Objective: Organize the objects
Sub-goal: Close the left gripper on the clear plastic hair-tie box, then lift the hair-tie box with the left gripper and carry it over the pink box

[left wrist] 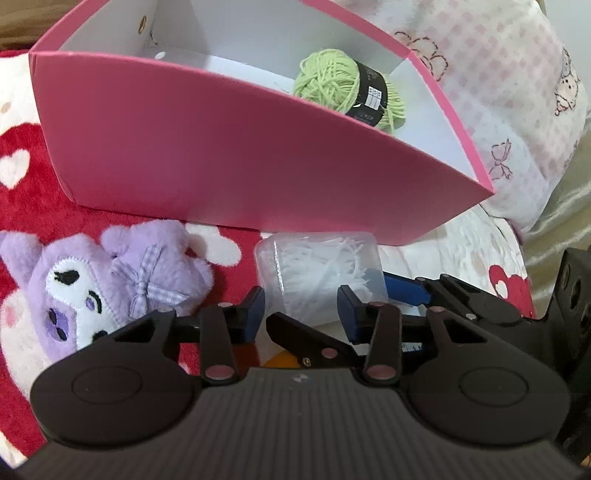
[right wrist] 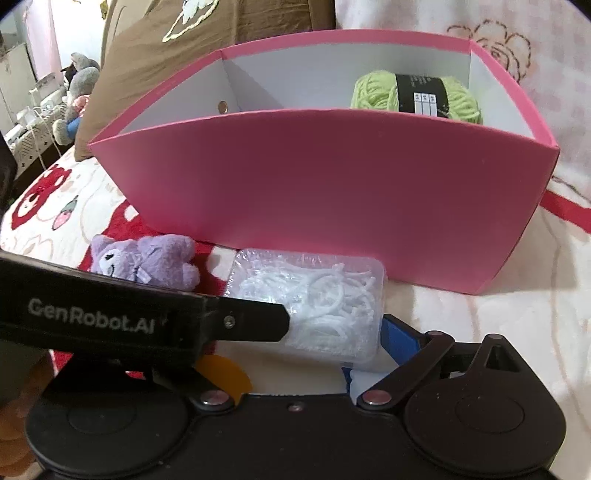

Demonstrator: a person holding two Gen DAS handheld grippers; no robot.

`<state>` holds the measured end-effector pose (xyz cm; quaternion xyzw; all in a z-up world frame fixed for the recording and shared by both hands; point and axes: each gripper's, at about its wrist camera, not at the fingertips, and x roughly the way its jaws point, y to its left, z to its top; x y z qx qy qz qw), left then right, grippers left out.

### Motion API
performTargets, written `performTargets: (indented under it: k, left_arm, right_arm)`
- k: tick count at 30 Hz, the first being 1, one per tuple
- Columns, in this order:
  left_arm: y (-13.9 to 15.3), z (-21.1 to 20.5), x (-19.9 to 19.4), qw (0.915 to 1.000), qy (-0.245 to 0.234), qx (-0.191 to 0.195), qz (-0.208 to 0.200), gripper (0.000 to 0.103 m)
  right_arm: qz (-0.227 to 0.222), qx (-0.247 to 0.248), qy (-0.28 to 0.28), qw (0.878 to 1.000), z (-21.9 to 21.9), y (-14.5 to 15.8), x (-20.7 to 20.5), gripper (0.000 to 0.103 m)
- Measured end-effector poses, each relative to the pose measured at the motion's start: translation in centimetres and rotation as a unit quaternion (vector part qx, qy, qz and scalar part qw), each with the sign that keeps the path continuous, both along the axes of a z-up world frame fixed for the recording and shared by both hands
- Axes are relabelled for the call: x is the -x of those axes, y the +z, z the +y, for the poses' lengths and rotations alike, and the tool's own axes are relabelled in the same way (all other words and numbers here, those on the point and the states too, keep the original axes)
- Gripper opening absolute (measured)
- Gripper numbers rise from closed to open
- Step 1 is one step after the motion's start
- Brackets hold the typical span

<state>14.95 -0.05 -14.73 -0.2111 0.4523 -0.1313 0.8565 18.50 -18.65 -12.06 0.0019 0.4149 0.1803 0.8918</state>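
Observation:
A clear plastic box of white floss picks [left wrist: 319, 269] [right wrist: 317, 306] lies on the blanket in front of a pink box [left wrist: 221, 155] [right wrist: 332, 184]. A green yarn ball [left wrist: 343, 86] [right wrist: 417, 94] lies inside the pink box at its right end. A purple plush toy [left wrist: 92, 288] [right wrist: 147, 262] lies left of the clear box. My left gripper [left wrist: 301, 314] has its blue fingers either side of the clear box's near end; contact is unclear. My right gripper [right wrist: 332, 347] reaches it from the right, one blue finger [right wrist: 400, 341] against its side; the left gripper's body hides the other finger.
The bed is covered by a red and white heart blanket [left wrist: 22, 236] [right wrist: 74, 206]. A pink patterned pillow [left wrist: 517, 92] lies behind and right of the pink box. A brown cushion [right wrist: 184, 33] and plush toys [right wrist: 74, 96] sit at the far left.

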Motion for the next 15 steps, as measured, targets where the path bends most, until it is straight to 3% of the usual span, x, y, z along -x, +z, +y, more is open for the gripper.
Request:
performTargets:
  k: [6,15]
  left_arm:
    - [1.5,-0.7,0.5,0.9994,-0.016,-0.030,-0.003,0.041]
    - [4.0,-1.5,1.5,0.9983,-0.039,-0.043,-0.005,0.041]
  right_arm:
    - [-0.007,-0.006,-0.006,1.000,-0.3,0.9,0.6,0.096]
    - [-0.029,-0.001,-0.010,1.000,-0.5,2.5,2.4,0.095]
